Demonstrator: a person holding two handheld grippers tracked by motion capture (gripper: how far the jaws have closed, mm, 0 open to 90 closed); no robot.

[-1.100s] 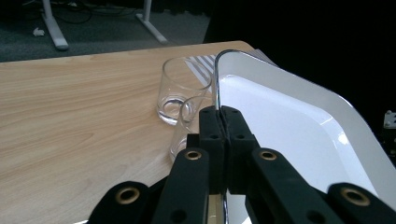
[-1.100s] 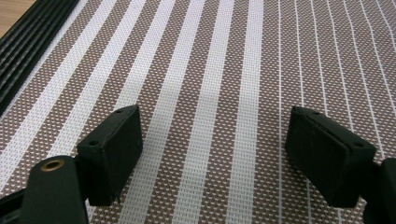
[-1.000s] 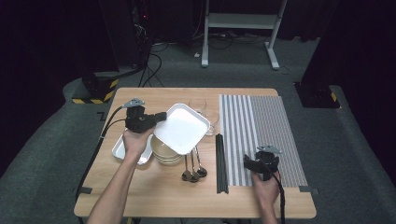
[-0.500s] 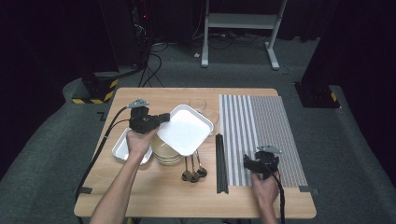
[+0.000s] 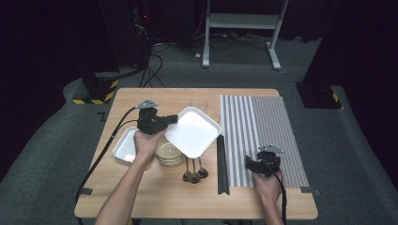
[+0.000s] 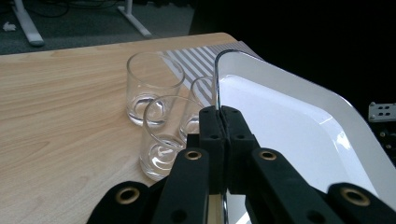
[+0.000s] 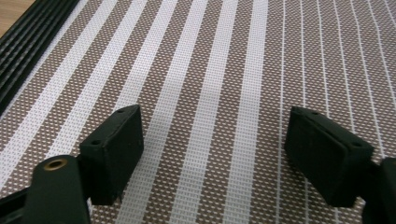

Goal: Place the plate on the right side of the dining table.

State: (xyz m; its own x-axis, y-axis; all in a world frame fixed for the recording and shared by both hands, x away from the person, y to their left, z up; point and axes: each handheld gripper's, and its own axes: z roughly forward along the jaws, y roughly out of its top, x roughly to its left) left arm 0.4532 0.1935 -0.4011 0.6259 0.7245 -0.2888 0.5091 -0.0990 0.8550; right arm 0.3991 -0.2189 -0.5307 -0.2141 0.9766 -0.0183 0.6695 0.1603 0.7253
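My left gripper (image 5: 170, 120) is clamped tight on the rim of the white square plate (image 5: 193, 131), which I hold tilted above the stacked bowls (image 5: 169, 154), beside the striped mat (image 5: 263, 136) with the drinking glasses (image 6: 154, 88) just behind it. My right gripper (image 7: 212, 154) rests on the near part of that mat, jaws spread wide with nothing between them. The mat's far half lies bare, and the black chopsticks (image 5: 222, 164) run along its left edge.
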